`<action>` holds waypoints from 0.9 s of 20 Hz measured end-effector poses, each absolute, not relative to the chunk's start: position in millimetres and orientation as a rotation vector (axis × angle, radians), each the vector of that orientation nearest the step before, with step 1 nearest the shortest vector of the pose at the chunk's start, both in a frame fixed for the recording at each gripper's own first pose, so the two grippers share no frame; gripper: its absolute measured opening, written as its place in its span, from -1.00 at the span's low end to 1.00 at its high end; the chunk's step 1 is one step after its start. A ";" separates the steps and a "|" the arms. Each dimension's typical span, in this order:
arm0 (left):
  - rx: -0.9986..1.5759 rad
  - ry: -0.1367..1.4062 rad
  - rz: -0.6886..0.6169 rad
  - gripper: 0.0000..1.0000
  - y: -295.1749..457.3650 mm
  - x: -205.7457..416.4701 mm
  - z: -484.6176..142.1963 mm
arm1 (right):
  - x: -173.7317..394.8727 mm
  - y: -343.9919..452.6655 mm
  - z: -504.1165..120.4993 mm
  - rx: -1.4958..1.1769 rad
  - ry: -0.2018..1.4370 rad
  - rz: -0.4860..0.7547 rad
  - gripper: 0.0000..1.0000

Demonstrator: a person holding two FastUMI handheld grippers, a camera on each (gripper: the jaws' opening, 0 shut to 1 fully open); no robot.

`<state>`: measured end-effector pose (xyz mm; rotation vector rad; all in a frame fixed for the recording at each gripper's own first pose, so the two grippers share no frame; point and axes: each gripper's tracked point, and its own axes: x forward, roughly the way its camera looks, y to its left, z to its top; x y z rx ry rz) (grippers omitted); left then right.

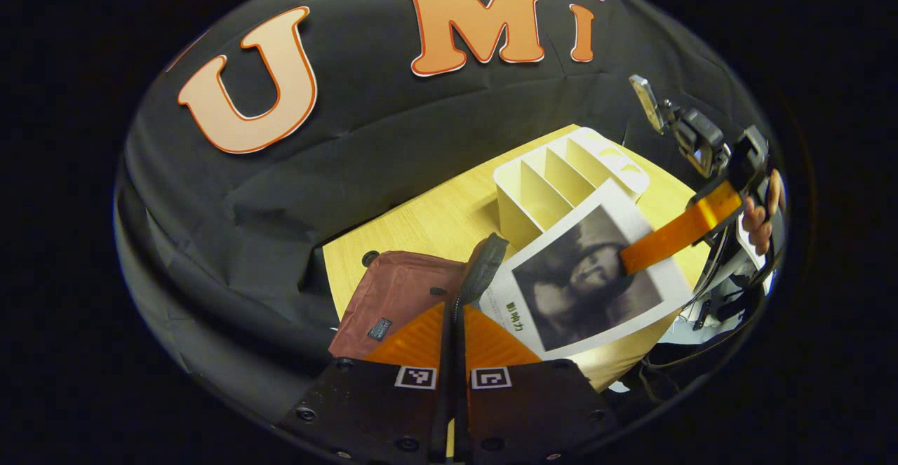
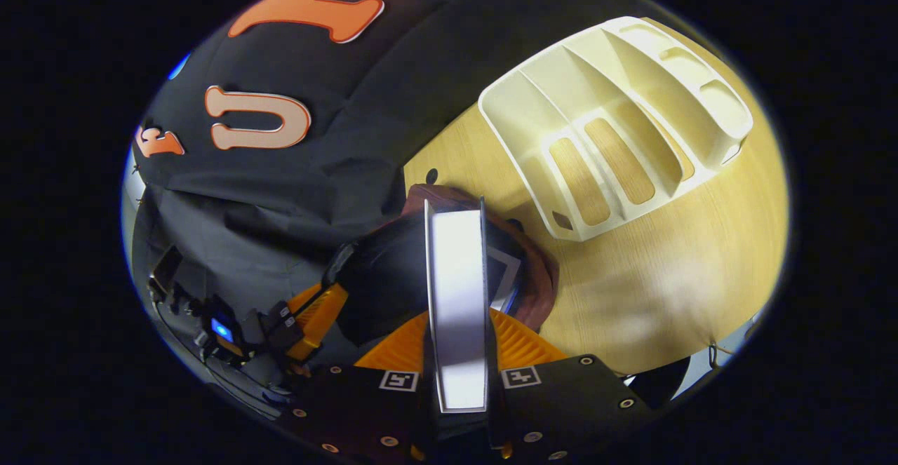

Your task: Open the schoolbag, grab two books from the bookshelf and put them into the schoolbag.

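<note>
The right hand-held gripper (image 2: 456,325) is clenched on a thin white-covered book (image 2: 456,297), both fingers pressing its faces, the book seen edge-on between them. In the left gripper view that same book (image 1: 586,279) shows its cover, a dark portrait photograph on white, hanging over the open mouth of the soft reddish-brown fabric schoolbag (image 1: 400,297), which lies on the pale wooden counter (image 1: 421,223). Another white-edged book (image 2: 506,279) seems to sit already inside the bag's dark interior, so I judge this to be the second.

The left hand-held gripper (image 1: 454,325) is closed on the dark rim of the bag's opening, holding it up.

The cream plastic slotted bookshelf (image 2: 617,121) stands just behind the bag, its slots empty.

The book looks light and stiff enough to hold by one edge, though its glossy cover may slip. The bag is limp, so its mouth likely collapses unless the rim is kept lifted.
</note>
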<state>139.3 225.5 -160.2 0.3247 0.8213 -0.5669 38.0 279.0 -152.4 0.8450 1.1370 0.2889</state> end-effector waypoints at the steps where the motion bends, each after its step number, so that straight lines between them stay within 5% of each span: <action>1: 0.323 0.826 -0.570 -0.92 225.9 137.5 -160.9 | 40.7 288.2 -160.8 0.873 1.143 0.274 -0.43; 16: 0.313 0.794 -0.652 -0.92 207.0 115.9 -156.5 | 57.6 368.1 -218.0 1.105 1.020 0.250 -0.43; 17: 0.308 0.792 -0.659 -0.92 204.2 112.3 -155.7 | 58.8 369.3 -218.2 1.123 1.005 0.242 -0.20; 18: 0.310 0.791 -0.666 -0.92 202.2 110.8 -157.2 | 57.8 373.8 -220.9 1.130 1.007 0.238 -0.41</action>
